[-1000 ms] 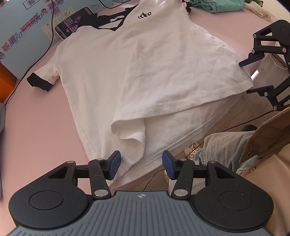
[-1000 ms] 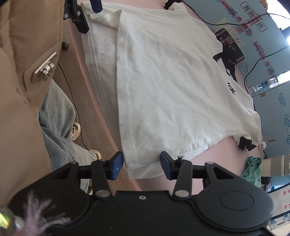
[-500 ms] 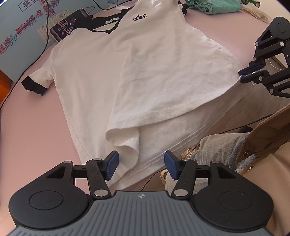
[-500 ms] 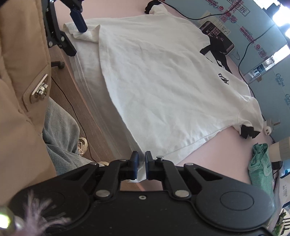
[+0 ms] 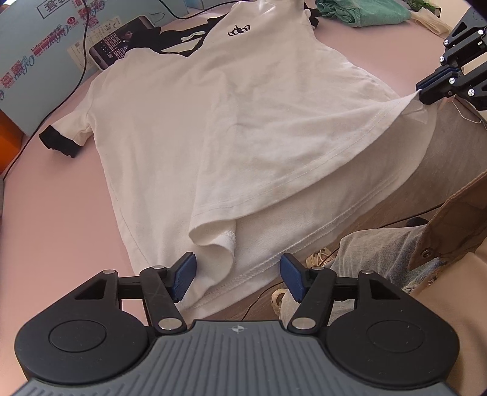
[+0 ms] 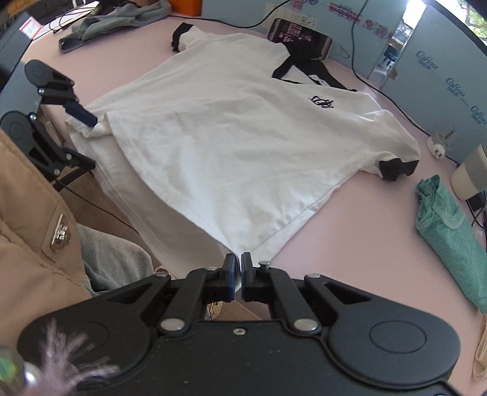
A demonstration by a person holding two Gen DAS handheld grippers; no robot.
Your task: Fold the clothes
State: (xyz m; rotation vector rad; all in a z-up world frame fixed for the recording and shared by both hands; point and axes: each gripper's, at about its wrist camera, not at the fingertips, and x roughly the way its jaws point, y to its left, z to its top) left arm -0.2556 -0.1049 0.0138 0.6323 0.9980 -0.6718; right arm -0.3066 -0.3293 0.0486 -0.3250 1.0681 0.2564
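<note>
1. We have a white T-shirt spread front-up on the pink table, filling the middle of both wrist views. Its hem end hangs off the table's near edge, toward the bottom of the frames.
2. Step in hand, as we read it: taking hold of the two hem corners to start the first fold. One corner is gripped, the other is not.
3. The right gripper has its jaws pressed together on the shirt's hem corner at bottom centre of its own view. Cloth pulls taut into a peak there. In the left view it shows at the upper right with the corner lifted off the table.
4. The left gripper has its jaws apart and opening. A rumpled flap of the hem lies between and below the blue pads, and nothing is clamped.
5. Next move, we judge: the left needs to drop onto that loose corner and catch both layers before any lift. Otherwise the hem will come up unevenly.
6. Shirt details: black collar at upper right of the right view, black cuffs on the short sleeves, a small black chest logo, and light creases.
7. A green garment lies at the right edge, apart from the shirt.
</note>
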